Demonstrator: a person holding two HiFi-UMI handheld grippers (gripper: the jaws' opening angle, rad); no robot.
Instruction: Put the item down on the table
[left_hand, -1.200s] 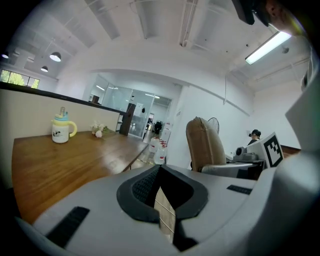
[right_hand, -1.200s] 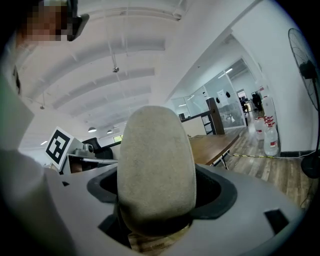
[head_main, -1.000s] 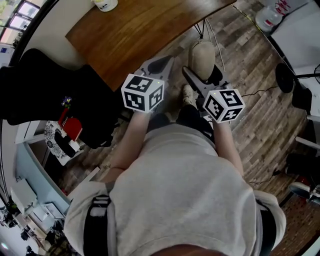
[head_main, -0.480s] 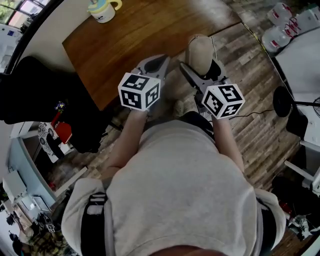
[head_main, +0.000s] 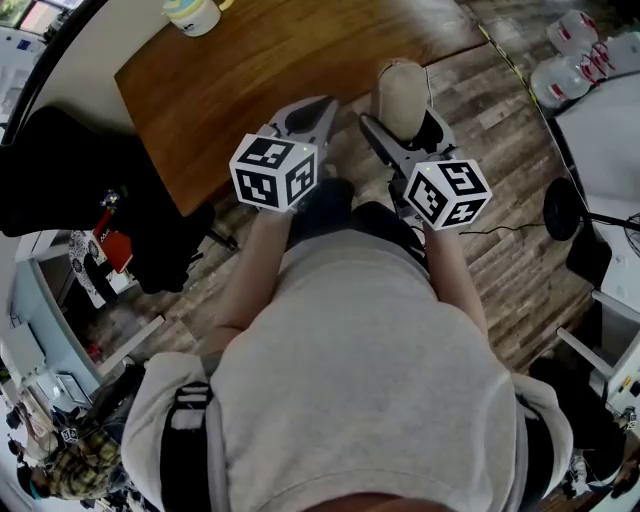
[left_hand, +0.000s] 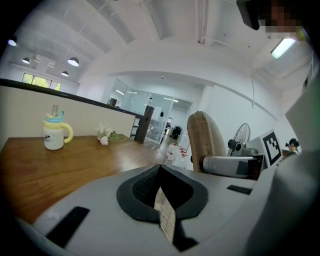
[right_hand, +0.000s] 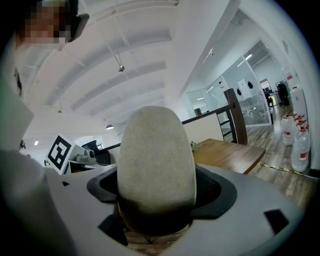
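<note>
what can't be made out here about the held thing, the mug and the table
Beige item: its lower end, right gripper view, buried between the right gripper's jaws; what it is stays unclear.
Mug: head view, cut off by the top edge; left gripper view, print too small.
Table: head view, far part beyond the top edge, near edge partly behind the left gripper.

The item (head_main: 400, 95) is beige, the table (head_main: 250, 70) brown wood-grain.
</note>
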